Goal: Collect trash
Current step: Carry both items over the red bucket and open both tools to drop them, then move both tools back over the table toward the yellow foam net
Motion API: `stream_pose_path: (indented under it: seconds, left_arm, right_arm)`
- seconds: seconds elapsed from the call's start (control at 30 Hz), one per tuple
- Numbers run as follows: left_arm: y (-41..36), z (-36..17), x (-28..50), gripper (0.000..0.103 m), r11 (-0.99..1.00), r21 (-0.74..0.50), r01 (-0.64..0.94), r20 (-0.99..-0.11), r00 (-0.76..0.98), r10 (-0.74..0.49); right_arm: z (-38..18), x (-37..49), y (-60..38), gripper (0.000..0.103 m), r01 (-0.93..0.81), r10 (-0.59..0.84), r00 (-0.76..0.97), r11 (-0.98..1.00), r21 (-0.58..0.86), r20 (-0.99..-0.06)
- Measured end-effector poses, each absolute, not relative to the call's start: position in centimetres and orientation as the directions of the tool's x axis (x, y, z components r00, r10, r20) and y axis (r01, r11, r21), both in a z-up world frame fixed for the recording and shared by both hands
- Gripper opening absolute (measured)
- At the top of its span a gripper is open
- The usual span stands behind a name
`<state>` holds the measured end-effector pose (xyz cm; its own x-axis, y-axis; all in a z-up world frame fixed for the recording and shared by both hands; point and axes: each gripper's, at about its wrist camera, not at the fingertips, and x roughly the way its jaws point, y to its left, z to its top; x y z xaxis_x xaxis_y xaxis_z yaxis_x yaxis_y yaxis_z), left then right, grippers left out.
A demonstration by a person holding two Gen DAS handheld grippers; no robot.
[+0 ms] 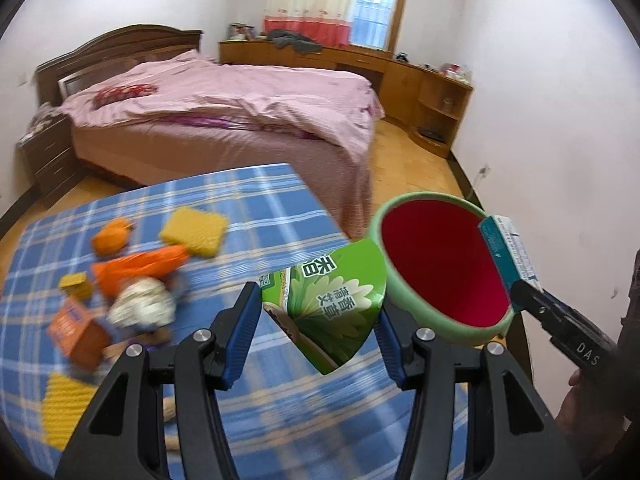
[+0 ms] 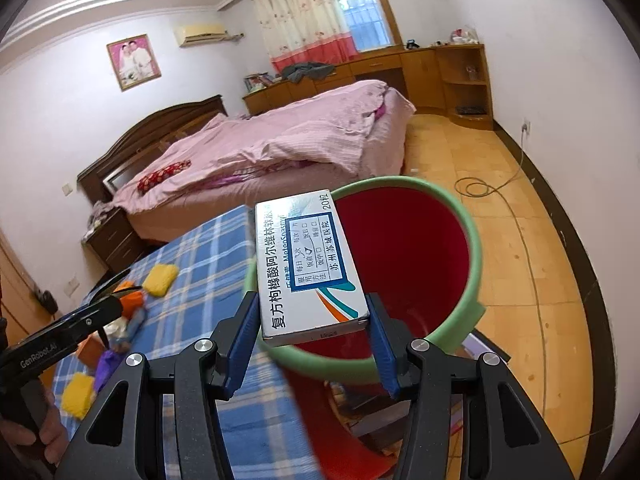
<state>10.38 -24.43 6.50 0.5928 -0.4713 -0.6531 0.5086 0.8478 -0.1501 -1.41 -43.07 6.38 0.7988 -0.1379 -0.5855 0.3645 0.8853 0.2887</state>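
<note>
Left wrist view
- Left gripper (image 1: 320, 312): lower centre, its blue pads pinching a green torn carton (image 1: 328, 304).
- Bin (image 1: 440, 268): red inside with a green rim, standing right of centre, just beside the carton.
- Right gripper (image 1: 532, 300): entering at the right edge, holding a medicine box (image 1: 508, 252) over the bin's far rim.
- Table (image 1: 260, 216): blue plaid cloth; orange, yellow and white trash items lying blurred at the left.

Right wrist view
- Right gripper (image 2: 312, 316): lower centre, its pads clamping the white medicine box (image 2: 308, 264) by its long sides.
- Bin (image 2: 404, 240): opening directly behind and below the box.
- Left gripper (image 2: 96, 312): showing only partly at left edge.

Step in hand: carrying both pieces to the bin.
Next move: bringing each piece fully over the opening, then spreading the pads.
</note>
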Motion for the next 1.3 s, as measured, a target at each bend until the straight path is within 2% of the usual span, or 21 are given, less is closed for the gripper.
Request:
stream_pose_path:
  seconds: [0.27, 0.47, 0.53, 0.57, 0.63, 1.3]
  left_arm:
    - [-31.1, 5.5, 11.1, 0.056, 0.787, -0.171, 0.593, -0.666, 0.519, -0.536]
    - [-35.0, 4.7, 11.3, 0.056, 0.741, -0.144, 0.656, -0.674, 0.483, -0.558]
    - [-35.8, 4.4, 11.5, 0.057, 0.739, -0.13, 0.661, -0.678, 0.484, -0.553]
    - [-36.2, 4.2, 11.7, 0.061, 0.738, -0.124, 0.663, -0.686, 0.48, -0.546]
    - [-36.6, 3.7, 11.9, 0.065, 0.733, -0.123, 0.668, -0.692, 0.472, -0.546]
    - [-34.2, 3.5, 10.6, 0.065, 0.746, -0.171, 0.643, -0.708, 0.446, -0.547]
  right_arm:
    - [5.3, -1.3, -46.4, 0.054, 0.404, -0.169, 0.786, 0.868, 0.287, -0.594]
    - [4.2, -0.6, -47.9, 0.054, 0.425, -0.179, 0.774, 0.859, 0.287, -0.608]
    - [3.8, -0.6, -48.1, 0.055, 0.424, -0.174, 0.77, 0.858, 0.289, -0.614]
    - [3.5, -0.4, -48.2, 0.055, 0.423, -0.17, 0.767, 0.859, 0.288, -0.619]
    - [3.1, -0.4, -48.4, 0.055, 0.427, -0.172, 0.763, 0.858, 0.286, -0.623]
    - [5.1, -2.6, -47.2, 0.057, 0.391, -0.155, 0.813, 0.86, 0.328, -0.561]
